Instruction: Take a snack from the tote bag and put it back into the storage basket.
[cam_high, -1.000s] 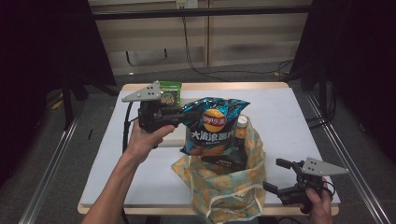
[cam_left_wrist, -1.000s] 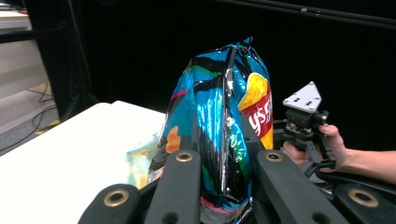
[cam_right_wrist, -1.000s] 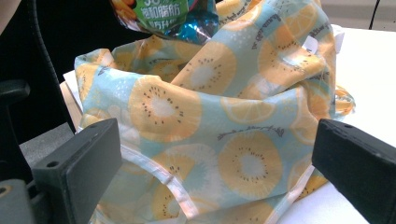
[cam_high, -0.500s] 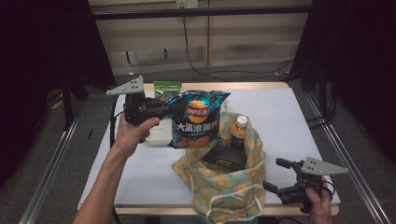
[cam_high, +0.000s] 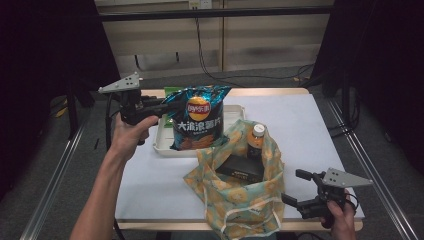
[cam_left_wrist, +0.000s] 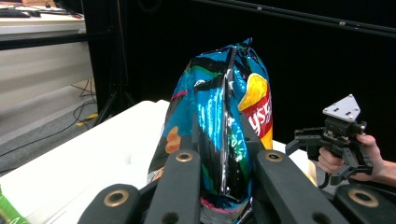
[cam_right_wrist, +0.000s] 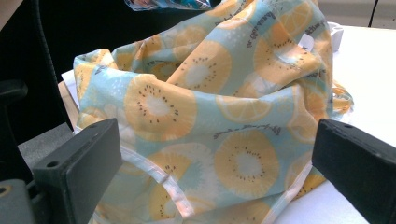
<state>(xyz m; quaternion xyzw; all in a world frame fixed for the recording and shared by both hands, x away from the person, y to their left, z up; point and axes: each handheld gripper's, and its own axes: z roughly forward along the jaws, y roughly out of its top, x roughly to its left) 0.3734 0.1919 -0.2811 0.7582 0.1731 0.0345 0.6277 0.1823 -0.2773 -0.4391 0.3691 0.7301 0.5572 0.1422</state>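
The left gripper (cam_high: 167, 106) is clamped on the edge of a blue chip bag (cam_high: 199, 117), holding it upright in the air above a white tray (cam_high: 159, 142) at the far left part of the table (cam_high: 325, 130). In the left gripper view the two black jaws stand pressed against the crinkled seam of the chip bag (cam_left_wrist: 219, 116), one on each side, with the bag rising tall between them. The person's left hand (cam_high: 127, 135) wraps the grip from below; the forearm runs straight up from the near table edge, wrist raised, and the grey three-cornered plate on top tilts slightly to the left.

The right gripper (cam_high: 299, 192) sits low at the near right corner of the table, its jaws spread wide and holding nothing. The right hand (cam_high: 342, 220) holds it from beneath, just off the table's front edge, with the jaws aimed left at a fruit-print cloth bag (cam_high: 240, 195). In the right gripper view the cloth bag (cam_right_wrist: 210, 121) stands between the two parted jaws without touching either.

The cloth bag stands open at the near middle of the table. Inside it, a bottle with a white cap (cam_high: 256, 140) stands upright beside a dark flat box (cam_high: 240, 167). The chip bag's lower corner hangs close to the cloth bag's far rim; I cannot tell whether they touch.
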